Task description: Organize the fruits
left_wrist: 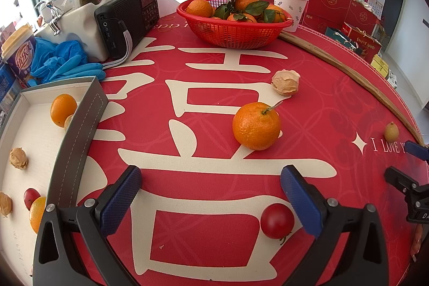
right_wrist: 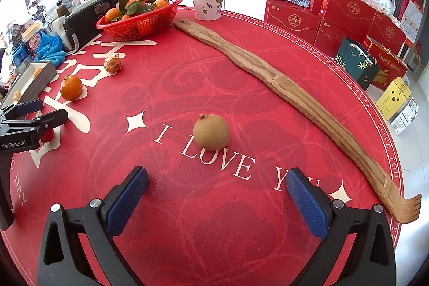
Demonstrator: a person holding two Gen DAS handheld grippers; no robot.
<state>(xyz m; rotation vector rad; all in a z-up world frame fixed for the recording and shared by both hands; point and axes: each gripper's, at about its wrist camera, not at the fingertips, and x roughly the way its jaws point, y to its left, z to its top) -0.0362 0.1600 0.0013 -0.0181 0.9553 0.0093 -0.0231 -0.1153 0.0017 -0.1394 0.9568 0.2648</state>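
The left claw (left_wrist: 210, 195) stood with its blue pads wide apart and nothing between them, low over the red tabletop (left_wrist: 203, 240). A small red tomato (left_wrist: 277, 221) lay just inside its right pad, near or perhaps touching it; which, the view did not settle. Ahead sat an orange (left_wrist: 256, 126) with a short stem, and beyond it a papery husked fruit (left_wrist: 285, 83). The shallow grey tray (left_wrist: 80, 130) at the left already held several sorted fruits.

The right claw (right_wrist: 217, 195) was likewise spread and empty, aimed at a round brownish fruit (right_wrist: 211, 132) lying free on the cloth a little ahead.

The tomato looked smooth, thin-skinned and light, likely to roll or bruise, so a gentle squeeze across its widest part seemed wise. The brownish fruit appeared firmer, with a dull rind that should grip well; taking it across the middle, clear of the stem nub, seemed best. The husked fruit looked fragile and would probably crush easily.
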